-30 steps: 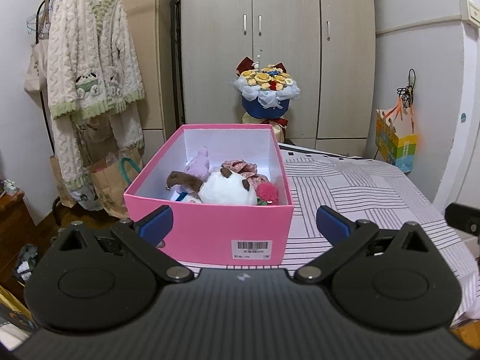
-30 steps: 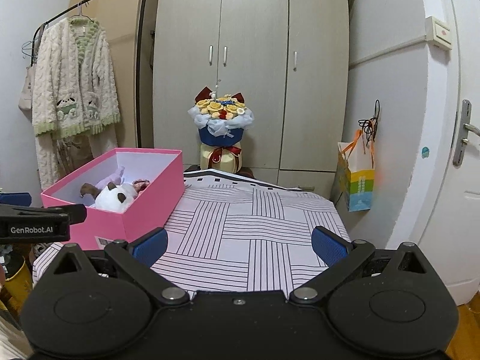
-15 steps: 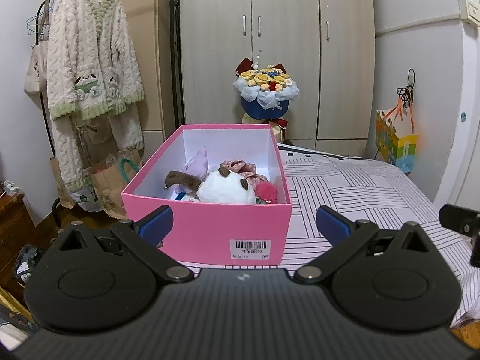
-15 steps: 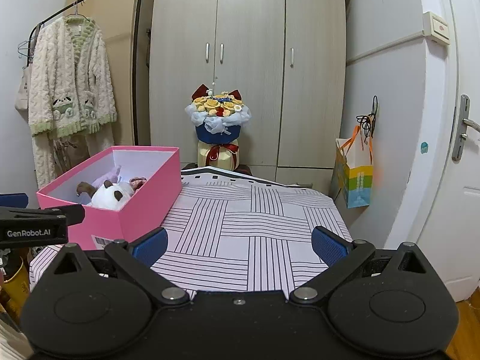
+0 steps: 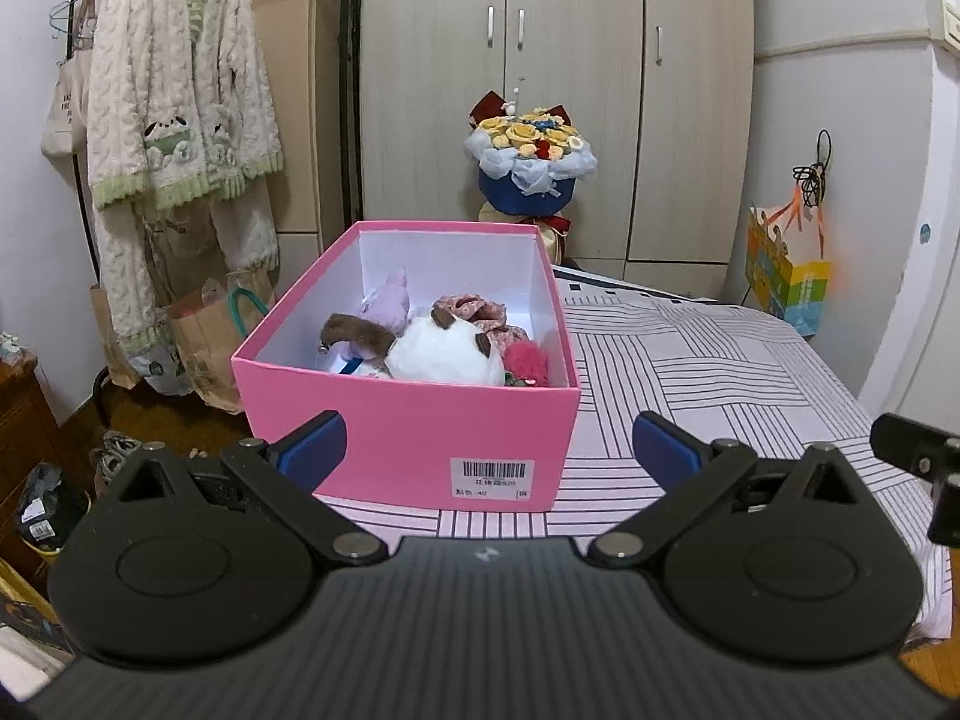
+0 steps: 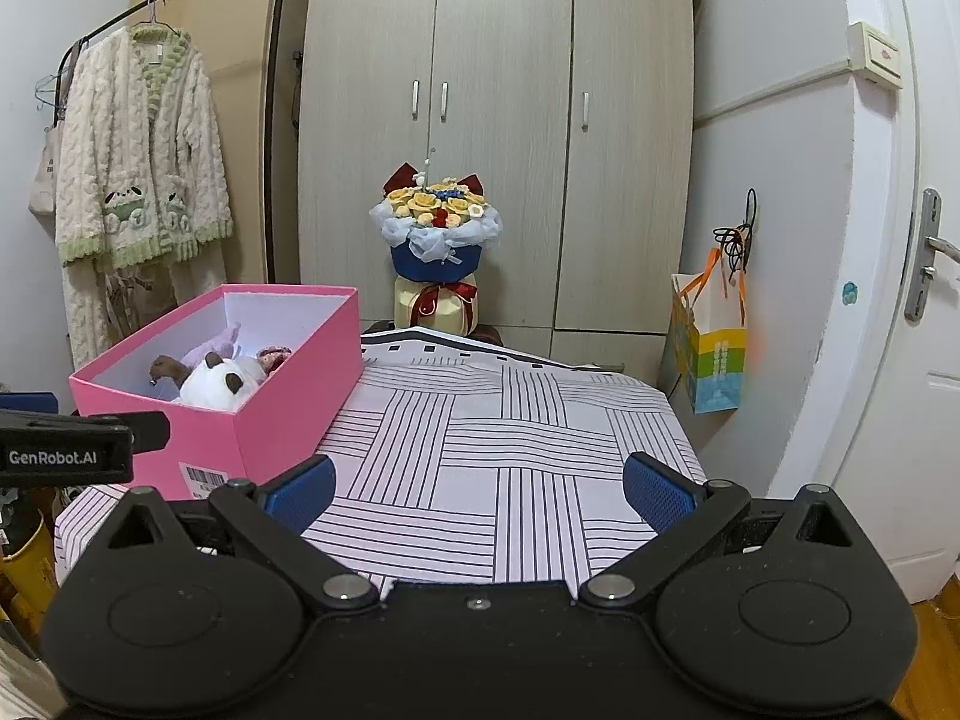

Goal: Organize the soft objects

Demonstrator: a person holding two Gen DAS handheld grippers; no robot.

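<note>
A pink box [image 5: 414, 432] stands on the striped cloth [image 5: 708, 372] at its left end; it also shows in the right wrist view [image 6: 288, 384]. Inside lie a white plush with brown ears [image 5: 447, 354], a lilac plush [image 5: 390, 306], a floral fabric piece [image 5: 474, 309] and a red pom-pom [image 5: 528, 360]. The white plush shows in the right wrist view too [image 6: 213, 387]. My left gripper [image 5: 489, 450] is open and empty just in front of the box. My right gripper [image 6: 479, 486] is open and empty over the cloth, right of the box.
A bouquet [image 6: 437, 228] stands behind the table before a grey wardrobe [image 6: 498, 132]. A fluffy robe [image 5: 180, 108] hangs on a rack at left, paper bags [image 5: 210, 336] below it. A colourful gift bag [image 6: 711, 348] hangs at right beside a white door [image 6: 900, 300].
Both grippers have drawn back slightly and shifted a little; the box sits a bit further left in the left wrist view. Both stay open and empty.
</note>
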